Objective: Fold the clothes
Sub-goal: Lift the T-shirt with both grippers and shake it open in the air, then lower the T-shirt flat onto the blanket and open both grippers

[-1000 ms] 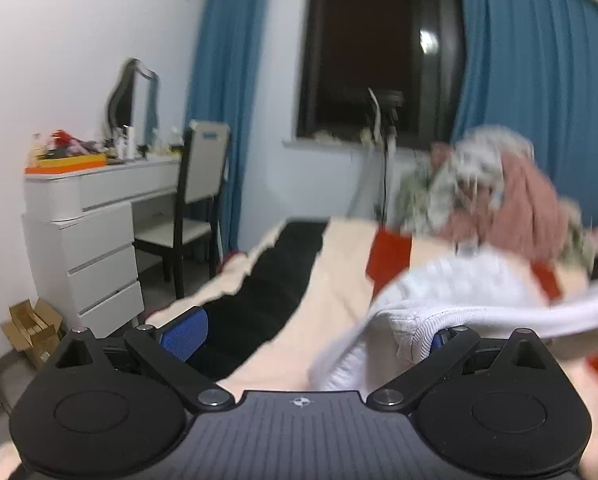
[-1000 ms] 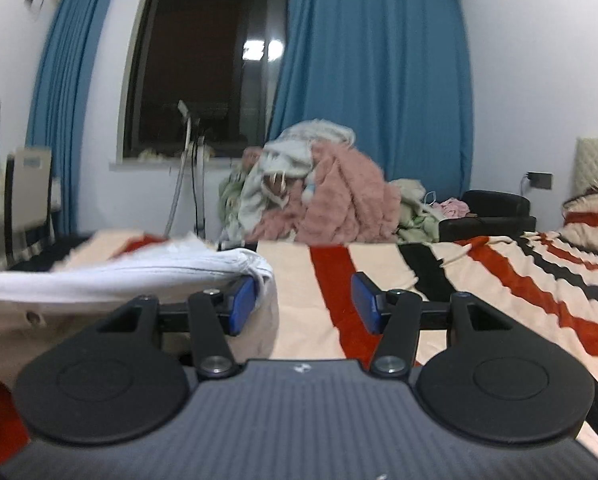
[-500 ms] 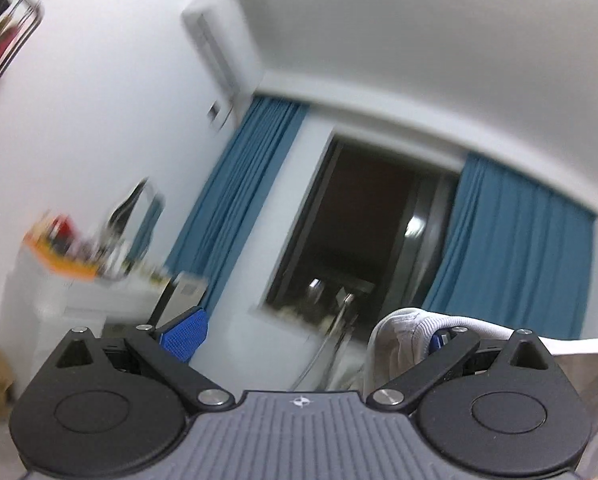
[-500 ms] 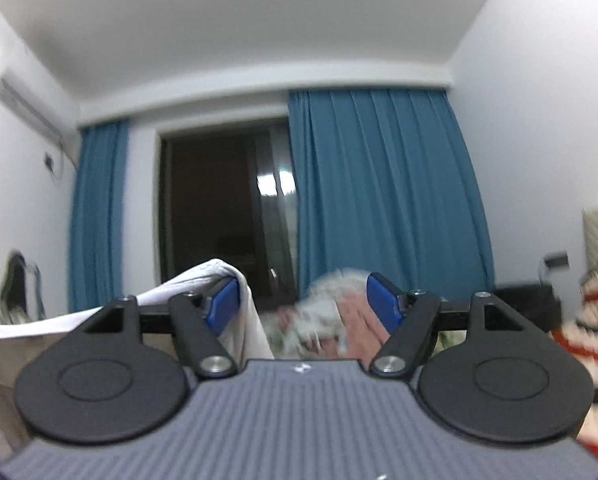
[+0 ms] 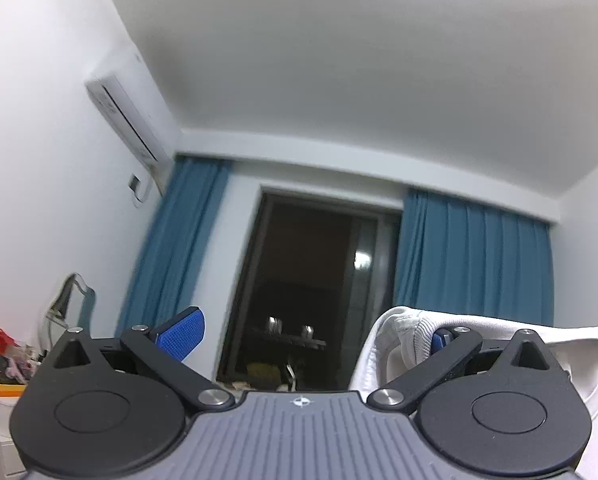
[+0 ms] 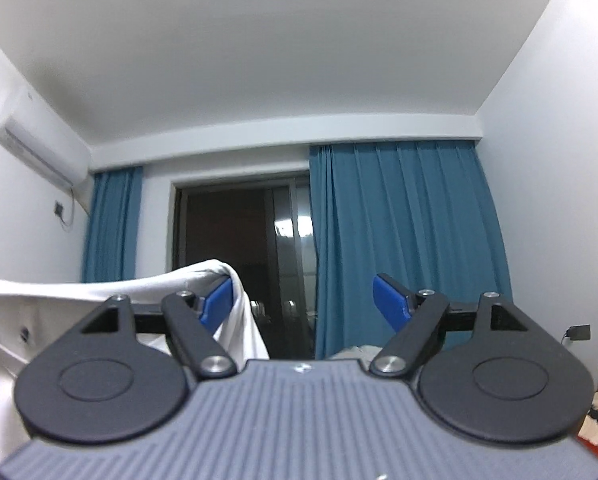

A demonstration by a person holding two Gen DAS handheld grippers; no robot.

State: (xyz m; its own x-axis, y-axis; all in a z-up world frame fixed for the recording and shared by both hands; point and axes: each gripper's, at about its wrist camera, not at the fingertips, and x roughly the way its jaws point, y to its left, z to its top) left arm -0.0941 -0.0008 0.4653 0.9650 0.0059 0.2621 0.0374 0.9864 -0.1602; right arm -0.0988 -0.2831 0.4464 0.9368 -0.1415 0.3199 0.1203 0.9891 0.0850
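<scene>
Both my grippers, left (image 5: 313, 338) and right (image 6: 303, 300), tilt upward, jaws spread; white garment (image 5: 395, 344) hooks over one finger of each, stretched between them for folding.

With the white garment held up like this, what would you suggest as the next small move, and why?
Probably lower both: the white garment merely drapes over one finger each of the open left claw and right claw, both tilted ceilingward.
</scene>
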